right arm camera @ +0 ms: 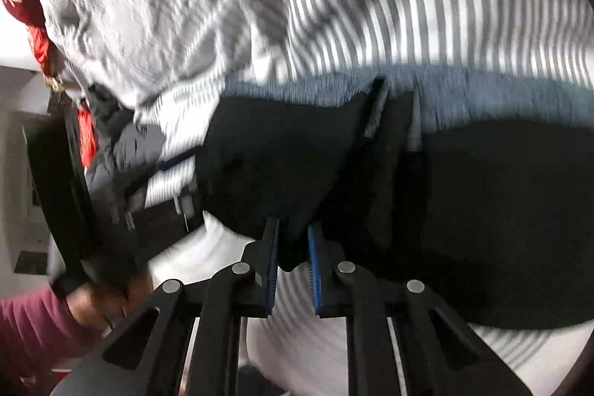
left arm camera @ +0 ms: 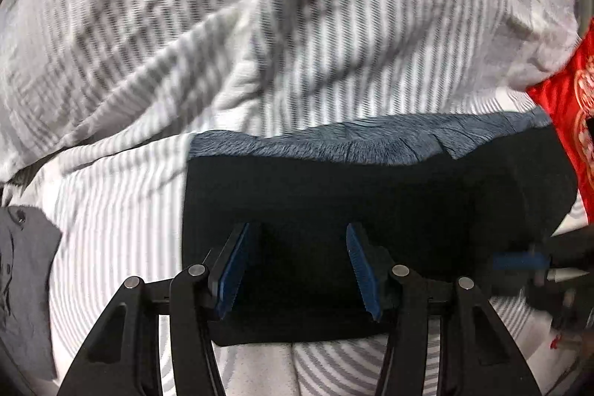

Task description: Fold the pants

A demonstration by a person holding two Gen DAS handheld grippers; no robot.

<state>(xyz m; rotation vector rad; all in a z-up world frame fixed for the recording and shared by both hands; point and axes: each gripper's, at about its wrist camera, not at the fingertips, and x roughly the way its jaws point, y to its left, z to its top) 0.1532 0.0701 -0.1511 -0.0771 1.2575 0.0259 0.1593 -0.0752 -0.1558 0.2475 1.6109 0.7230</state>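
Note:
Black pants (left arm camera: 371, 180) lie folded on a striped bed sheet (left arm camera: 111, 210), with a blue-grey inner band (left arm camera: 334, 140) showing along their far edge. My left gripper (left arm camera: 297, 227) hovers over the pants' near part, its blue pads well apart with no cloth pinched between them. In the right wrist view the pants (right arm camera: 501, 210) spread to the right, and a lifted flap of them (right arm camera: 282, 154) runs down into my right gripper (right arm camera: 294, 225). Its jaws are close together and pinch the flap's black corner. The right gripper's blue pad (left arm camera: 519, 262) shows at the left view's right edge.
A rumpled striped cover (left arm camera: 185, 25) fills the far side of the bed. A red cloth (left arm camera: 571, 106) lies to the right and a grey garment (left arm camera: 22, 266) at the left edge. A hand with a maroon sleeve (right arm camera: 33, 318) holds the other gripper's frame.

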